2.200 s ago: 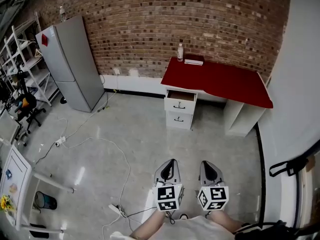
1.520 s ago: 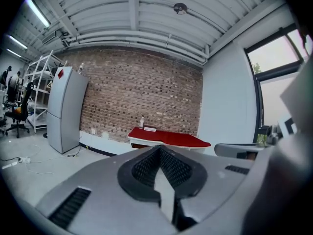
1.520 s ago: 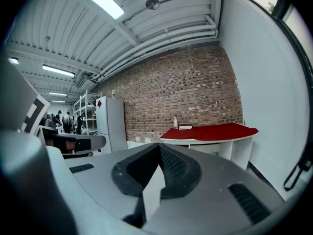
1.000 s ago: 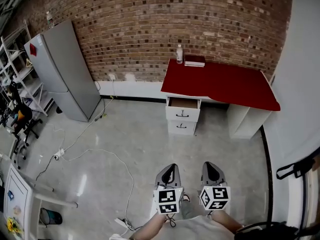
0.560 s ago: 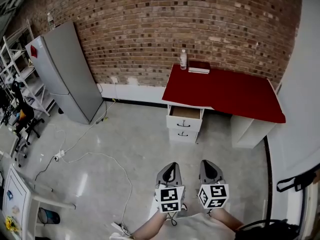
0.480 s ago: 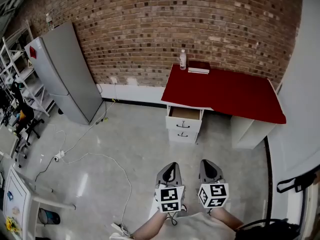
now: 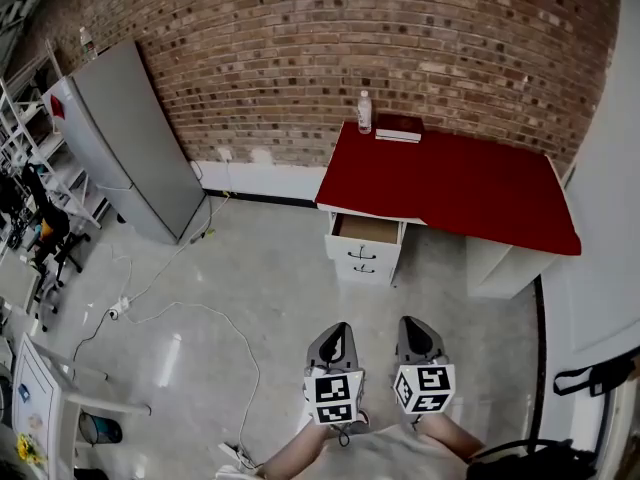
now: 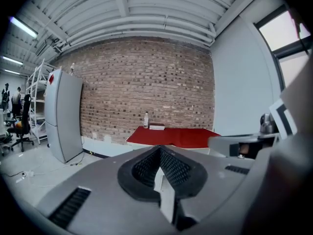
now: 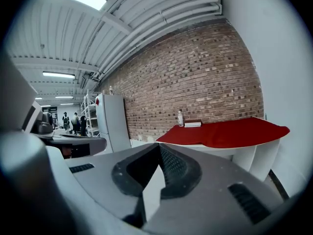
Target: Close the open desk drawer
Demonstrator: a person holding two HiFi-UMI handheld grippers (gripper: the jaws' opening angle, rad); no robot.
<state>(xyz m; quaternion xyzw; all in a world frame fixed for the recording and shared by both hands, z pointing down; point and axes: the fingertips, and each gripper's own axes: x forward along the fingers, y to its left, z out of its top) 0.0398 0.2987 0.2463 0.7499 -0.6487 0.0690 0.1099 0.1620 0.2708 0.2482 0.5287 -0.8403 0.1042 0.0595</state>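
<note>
A white desk with a red top (image 7: 455, 183) stands against the brick wall, far ahead of me. Its drawer unit is under the left end, and the top drawer (image 7: 366, 231) is pulled out, showing a brown inside. The lower drawer (image 7: 362, 266) is flush. My left gripper (image 7: 337, 330) and right gripper (image 7: 416, 324) are held side by side low in the head view, well short of the desk, both pointing toward it. The jaws of each are shut with nothing between them. The red top (image 8: 171, 133) shows beyond the left gripper (image 8: 159, 150), and again (image 9: 225, 131) past the right gripper (image 9: 159, 151).
A plastic bottle (image 7: 364, 111) and a book (image 7: 399, 128) sit at the desk's back edge. A grey fridge (image 7: 130, 138) stands at the left wall, with metal shelving (image 7: 30, 138) beyond it. A white cable (image 7: 235, 318) trails over the grey floor to my left.
The head view has come nearer to the desk, which now looks larger and lower in the frame. Both grippers keep the same shut pose, side by side.
</note>
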